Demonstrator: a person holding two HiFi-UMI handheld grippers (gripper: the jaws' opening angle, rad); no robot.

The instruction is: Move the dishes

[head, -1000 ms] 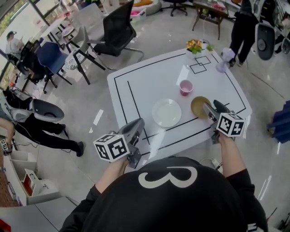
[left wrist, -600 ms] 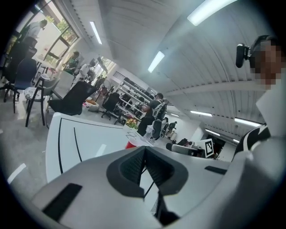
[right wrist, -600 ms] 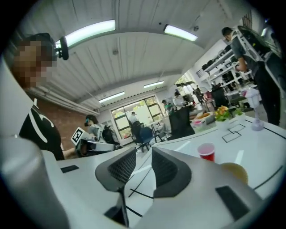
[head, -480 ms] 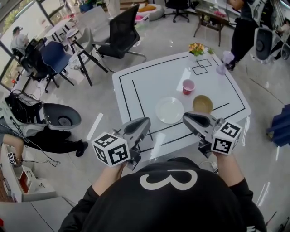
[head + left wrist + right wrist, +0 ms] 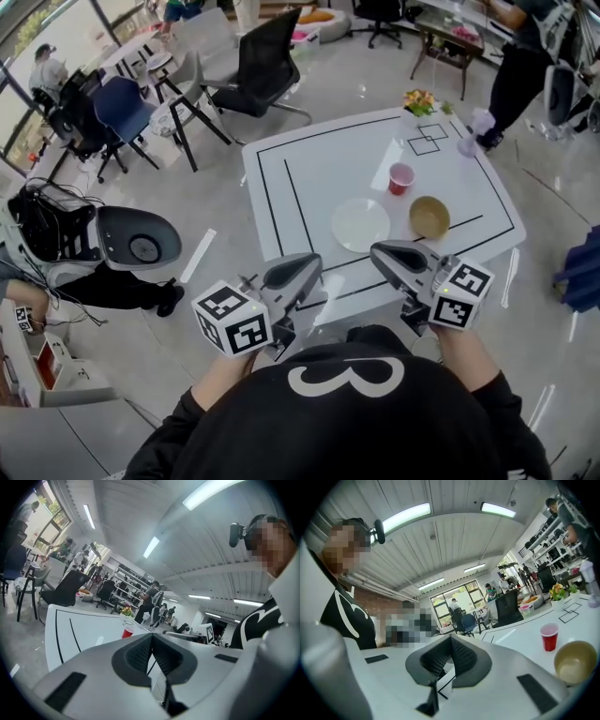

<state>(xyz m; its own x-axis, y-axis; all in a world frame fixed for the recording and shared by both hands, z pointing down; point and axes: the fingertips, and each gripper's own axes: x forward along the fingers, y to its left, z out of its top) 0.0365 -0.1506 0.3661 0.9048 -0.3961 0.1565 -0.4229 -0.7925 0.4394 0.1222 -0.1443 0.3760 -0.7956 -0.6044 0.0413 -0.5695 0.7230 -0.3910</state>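
Three dishes are seen on the near right part of a white table marked with black lines. A white plate is set close to the near edge, and a tan bowl is placed just to its right, apart from it. A red cup is stood upright a little farther off, behind the gap between the two.

None of the dishes is touched. Both tools are held level off the near edge of the table, in front of the person in a black top. The left gripper is raised near the plate's side of the table; its ribbed jaws are pressed together with nothing between them. The right gripper is held just near of the bowl, well apart from it. Its jaws have just been closing and are now brought fully together, also on nothing.

A bunch of flowers is seen at the far right corner of the table. Black chairs are grouped on the grey floor at far left.
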